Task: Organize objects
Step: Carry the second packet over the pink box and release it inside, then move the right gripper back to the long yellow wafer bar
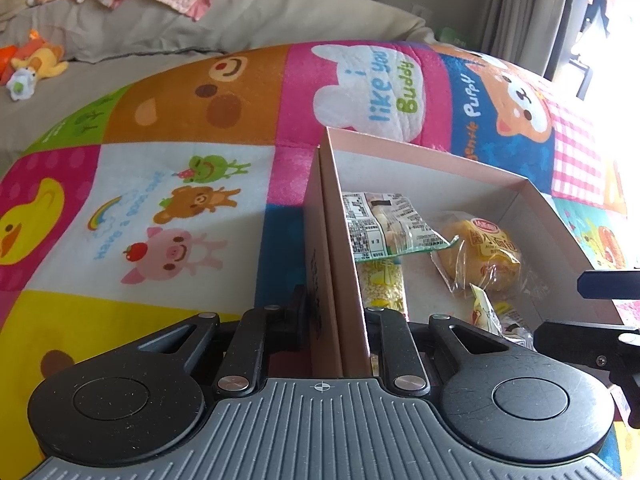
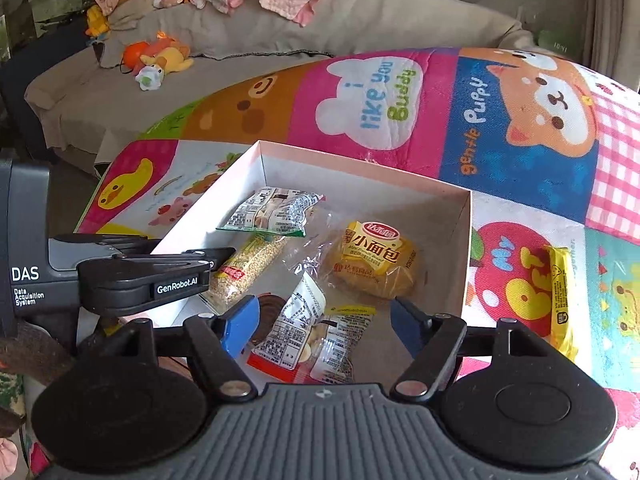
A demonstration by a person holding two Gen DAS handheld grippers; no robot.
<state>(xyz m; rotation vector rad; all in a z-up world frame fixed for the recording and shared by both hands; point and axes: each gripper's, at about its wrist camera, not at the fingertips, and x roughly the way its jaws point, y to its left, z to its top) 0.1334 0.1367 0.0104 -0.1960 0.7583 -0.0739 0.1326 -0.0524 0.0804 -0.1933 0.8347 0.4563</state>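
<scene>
pinching the left wall of the box [image 1: 336,240], the left claw [image 1: 336,320] has one finger outside the card and one inside, clamped on that wall near its near end. the right claw [image 2: 320,320] hangs with its blue pads [image 2: 240,326] wide apart over the near part of the box, holding nothing. the box is shallow and open-topped, pale pink outside and white inside, sitting on a bright cartoon mat [image 1: 160,208]. thin card like this is probably light but bendy, so a one-wall grip could let it twist or sag; a hold on the opposite wall as well, or low near a corner, looks safer to me. inside lie small snacks in crinkly film: a round bun [image 2: 372,268] in a clear and yellow wrap, a long grain bar [image 2: 244,268], two printed clear packs [image 2: 268,212] and [image 2: 316,328], and a red-edged item [image 2: 272,364] partly hidden under the nearer pack. these should be light, soft and slippery, and the bun easily squashed; taking a sealed end or the bar's middle seems best. one yellow bar [image 2: 562,304] lies outside on the mat, right of the box and well apart from the right claw, likely what remains to go in.
</scene>
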